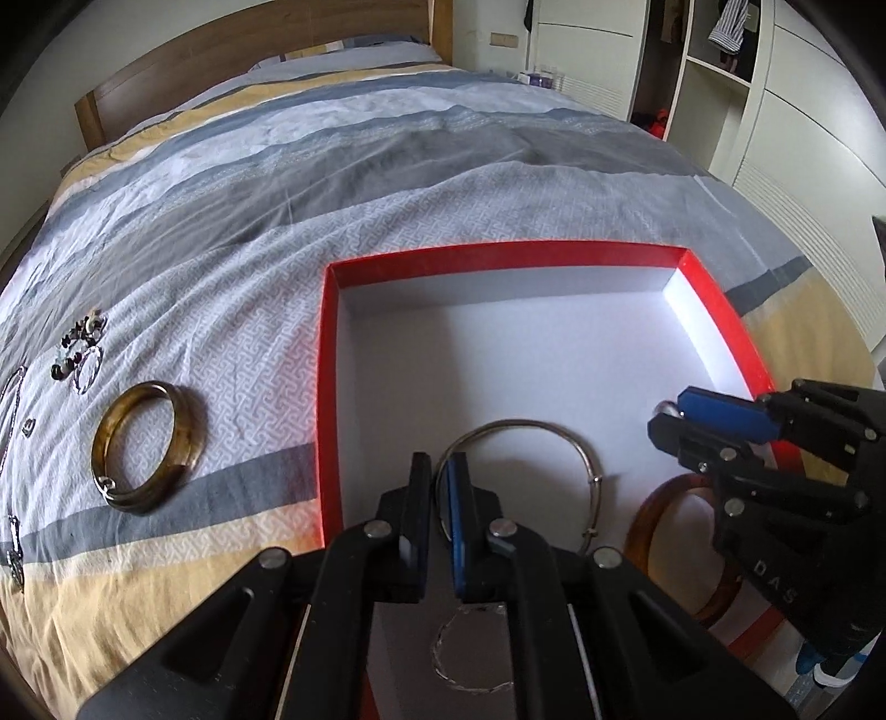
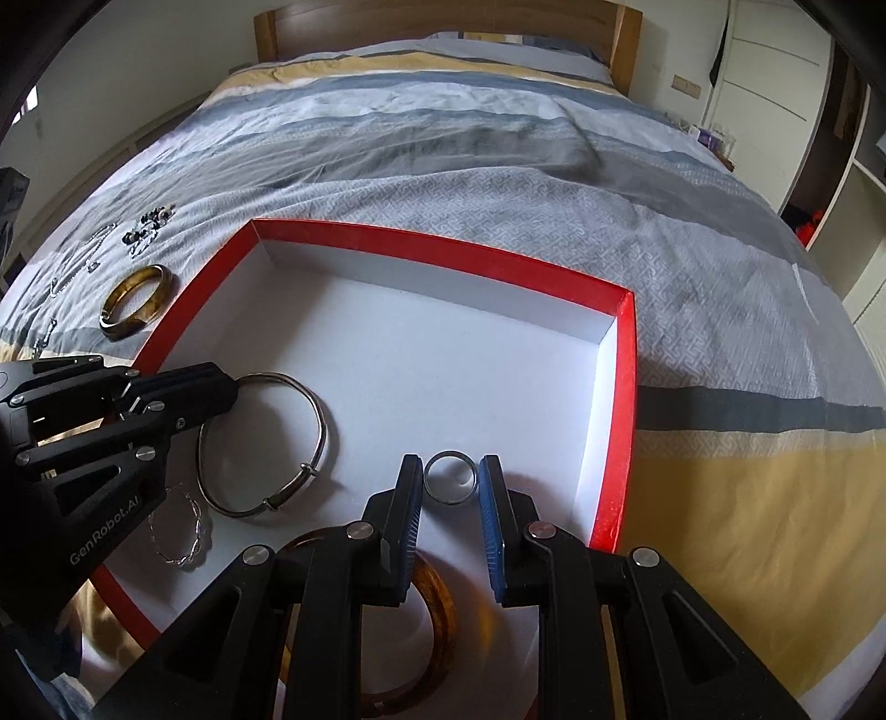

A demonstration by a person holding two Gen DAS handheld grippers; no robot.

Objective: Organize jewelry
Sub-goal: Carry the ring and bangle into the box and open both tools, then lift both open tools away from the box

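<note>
Bedroom, daylit. Bed (image 2: 498, 183) w/ wooden headboard (image 2: 443, 25) against pale wall (image 2: 138, 66); duvet striped grey, white & yellow, a bit rumpled. White wardrobe (image 1: 803, 138) at right, louvred lower doors, open shelf section w/ clothes hanging. Wall switch plate (image 1: 503, 40) nr headboard.

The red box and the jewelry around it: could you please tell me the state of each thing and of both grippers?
red box: open, no lid in view.
silver bangle: in box, clamped at its rim.
silver ring: held between the pads.
amber bangle: lying in box.
chain bracelet: lying in box.
brown bangle: on the bedcover, outside box.
left gripper: shut on bangle.
right gripper: shut on ring.
</note>
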